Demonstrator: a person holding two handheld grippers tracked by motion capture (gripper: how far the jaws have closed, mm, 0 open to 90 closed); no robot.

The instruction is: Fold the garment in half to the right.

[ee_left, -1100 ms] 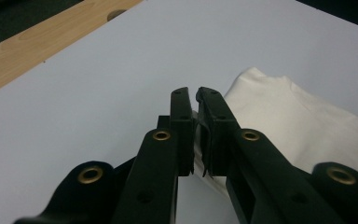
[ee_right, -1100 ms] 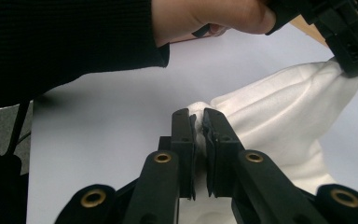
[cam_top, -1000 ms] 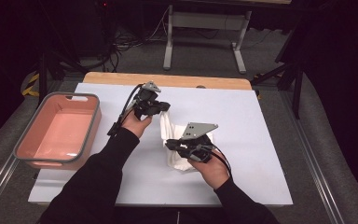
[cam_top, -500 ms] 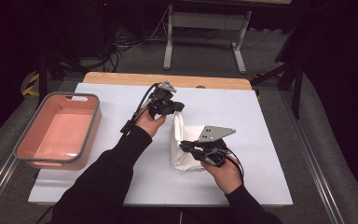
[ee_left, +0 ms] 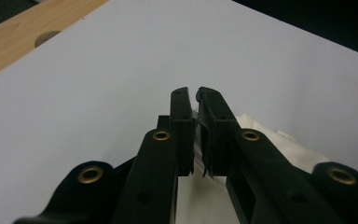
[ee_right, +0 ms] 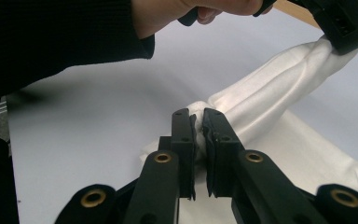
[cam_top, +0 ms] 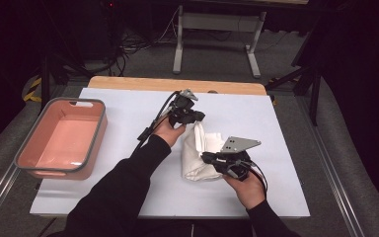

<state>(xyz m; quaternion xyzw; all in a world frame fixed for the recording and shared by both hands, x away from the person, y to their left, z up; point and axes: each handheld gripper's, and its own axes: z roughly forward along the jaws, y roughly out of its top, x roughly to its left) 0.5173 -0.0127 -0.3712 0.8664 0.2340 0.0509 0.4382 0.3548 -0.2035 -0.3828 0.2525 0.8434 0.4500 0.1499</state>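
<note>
While the white cloth (cam_top: 201,154) lies half-lifted on the white worktop (cam_top: 286,148), right of the pink tub (cam_top: 59,140), you hold it at two corners. Left tongs (cam_top: 193,117): clenched on the far corner. Right tongs (ee_right: 199,122): clenched on the near corner, fabric bunched between the jaws. Item: soft, light, limp; probably sags and twists between grips. Take hold at corners or hems, never mid-panel, where the layers would likely slip apart.

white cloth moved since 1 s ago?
Yes. The white cloth, gripped by both grippers, has shifted right across the table, farther from the pink bin.
</note>
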